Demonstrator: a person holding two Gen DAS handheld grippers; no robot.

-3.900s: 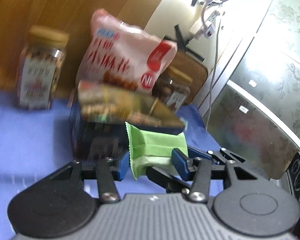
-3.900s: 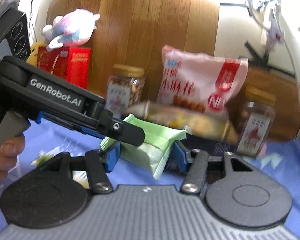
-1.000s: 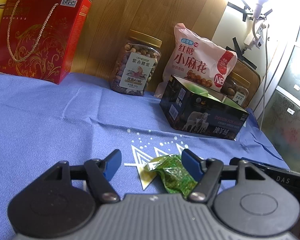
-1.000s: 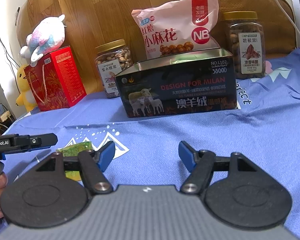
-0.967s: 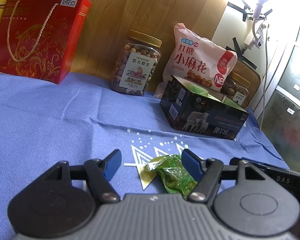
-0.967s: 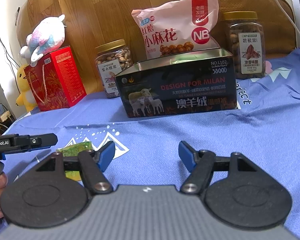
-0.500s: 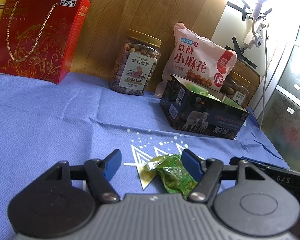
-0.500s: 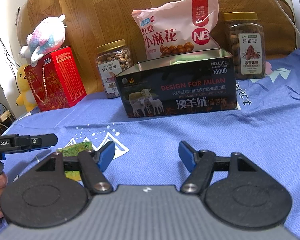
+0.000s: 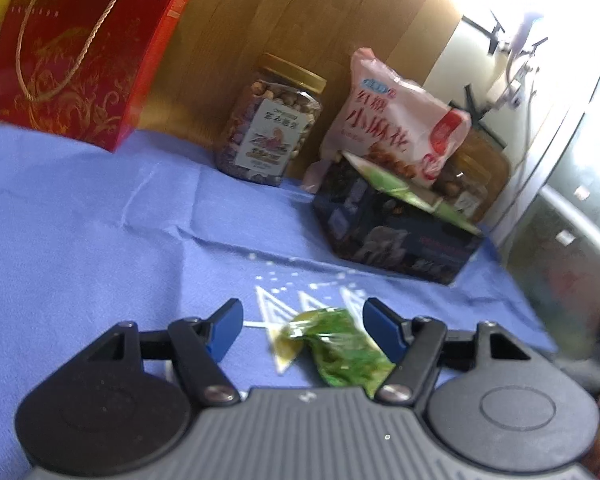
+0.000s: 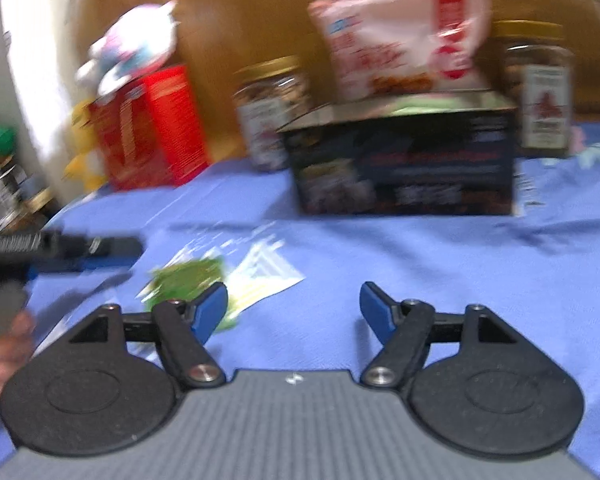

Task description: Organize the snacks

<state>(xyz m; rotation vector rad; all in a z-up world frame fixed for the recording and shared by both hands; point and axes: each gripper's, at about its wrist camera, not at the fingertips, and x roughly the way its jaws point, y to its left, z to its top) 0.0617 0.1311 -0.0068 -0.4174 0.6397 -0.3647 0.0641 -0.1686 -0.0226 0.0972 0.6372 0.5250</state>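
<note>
Green packet (image 9: 336, 346), one; nut jars (image 10: 274, 112), two

Left handheld gripper (image 9: 302, 325): grey ribbed plastic body along bottom edge, small white logo mark at centre. Two matte black round discs with faint inner circles flanked body. Black linkage arms had triangular cut-outs and silver screw heads at pivots. Blue finger pads (image 9: 383, 329) capped both tips.

Right handheld gripper (image 10: 294, 307): same build, grey ribbed housing, black discs, silver screws, blue fingertips (image 10: 374, 310). Seen from right wrist, left unit appeared as long black bar with blurred white lettering, blue strip beneath.
</note>
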